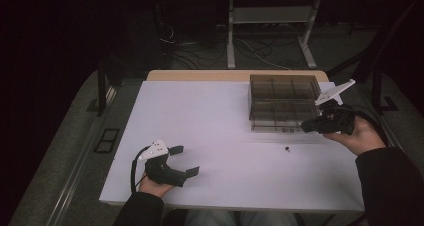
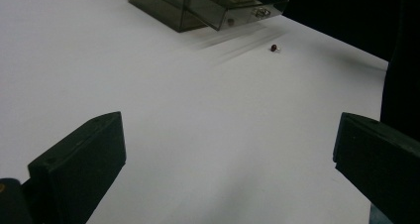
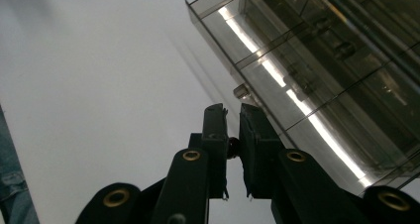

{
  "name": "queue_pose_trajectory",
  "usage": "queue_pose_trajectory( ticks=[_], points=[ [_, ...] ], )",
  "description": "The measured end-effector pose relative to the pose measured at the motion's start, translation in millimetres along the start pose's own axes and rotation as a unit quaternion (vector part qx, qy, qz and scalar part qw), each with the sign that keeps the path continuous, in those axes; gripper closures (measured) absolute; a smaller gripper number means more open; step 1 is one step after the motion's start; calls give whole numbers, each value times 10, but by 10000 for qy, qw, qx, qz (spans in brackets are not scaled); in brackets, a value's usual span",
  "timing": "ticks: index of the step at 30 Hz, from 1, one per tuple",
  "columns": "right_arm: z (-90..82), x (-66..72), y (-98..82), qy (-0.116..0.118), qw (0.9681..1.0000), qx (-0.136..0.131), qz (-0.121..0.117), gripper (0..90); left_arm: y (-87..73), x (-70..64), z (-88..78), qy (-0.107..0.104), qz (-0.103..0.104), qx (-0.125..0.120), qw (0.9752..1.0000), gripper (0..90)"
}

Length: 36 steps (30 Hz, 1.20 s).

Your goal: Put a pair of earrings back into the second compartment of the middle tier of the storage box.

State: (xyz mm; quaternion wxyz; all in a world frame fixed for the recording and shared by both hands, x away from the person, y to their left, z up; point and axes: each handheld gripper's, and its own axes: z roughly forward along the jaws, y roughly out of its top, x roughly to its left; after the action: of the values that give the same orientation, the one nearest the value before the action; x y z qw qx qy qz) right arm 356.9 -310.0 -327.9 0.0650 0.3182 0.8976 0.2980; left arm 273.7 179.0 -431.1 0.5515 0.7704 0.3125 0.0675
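A smoky clear plastic drawer box [image 1: 282, 103] stands at the table's far right, with one drawer [image 2: 233, 6] pulled partly out. My right gripper [image 1: 306, 127] hovers just in front of the box, above the table. In the right gripper view its jaws [image 3: 233, 110] are shut on a small dark round piece [image 3: 233, 145] pinched between the pads. A second small dark piece [image 1: 287, 148] lies loose on the white table [image 1: 215, 121] in front of the box, also seen from the left gripper [image 2: 274, 48]. My left gripper [image 1: 185, 160] rests near the front left edge, jaws wide open [image 2: 230, 130] and empty.
The white tabletop ends close behind the left hand at the front edge [image 1: 225, 206]. Beyond the far edge are a grey stand [image 1: 270, 31] and cables on a dark floor. A sleeve [image 1: 390, 186] comes in at the lower right.
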Motion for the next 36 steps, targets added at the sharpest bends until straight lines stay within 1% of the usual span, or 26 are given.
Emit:
queue_pose_trajectory(
  ticks=[1,5,9,11,12,13,14,18,19,21,22,23,30,35,36],
  points=[
    [0,0,0,0,10000,0,0,805,0,0,0,-2,-3,-2,10000,0],
    [-3,-61,99,-27,10000,-18,16,805,-1,4,0,0,-3,5,10000,0],
    [-5,-85,162,-39,10000,-57,25,805,0,5,3,-7,-4,11,10000,0],
    [14,-122,215,-37,9998,-165,47,805,2,4,7,-21,6,17,10000,0],
    [14,-122,215,-37,9998,-165,47,805,2,4,7,-21,6,17,10000,0],
    [49,-146,231,-21,9997,-215,88,805,3,2,9,-31,2,16,10000,0],
    [49,-146,231,-21,9997,-215,88,805,3,2,9,-34,9,15,10000,0],
    [146,-177,249,1,9996,-260,137,805,6,7,11,-26,25,28,10000,0],
    [201,-188,249,12,9995,-265,144,805,6,10,13,-31,24,42,10000,0],
    [223,-190,250,20,9996,-240,169,805,7,10,16,-35,36,40,10000,0],
    [285,-204,249,20,9996,-223,176,805,7,9,17,-40,48,39,10000,0],
    [308,-214,248,52,9996,-221,185,805,8,8,18,-46,47,39,10000,0],
    [415,-240,245,33,9995,-215,231,805,7,9,18,-41,46,48,10000,0],
    [472,-298,233,39,9990,-297,332,805,8,8,20,-37,59,62,10000,0],
    [493,-316,225,28,9988,-305,383,805,8,8,19,-38,59,60,10000,0]
  ],
)
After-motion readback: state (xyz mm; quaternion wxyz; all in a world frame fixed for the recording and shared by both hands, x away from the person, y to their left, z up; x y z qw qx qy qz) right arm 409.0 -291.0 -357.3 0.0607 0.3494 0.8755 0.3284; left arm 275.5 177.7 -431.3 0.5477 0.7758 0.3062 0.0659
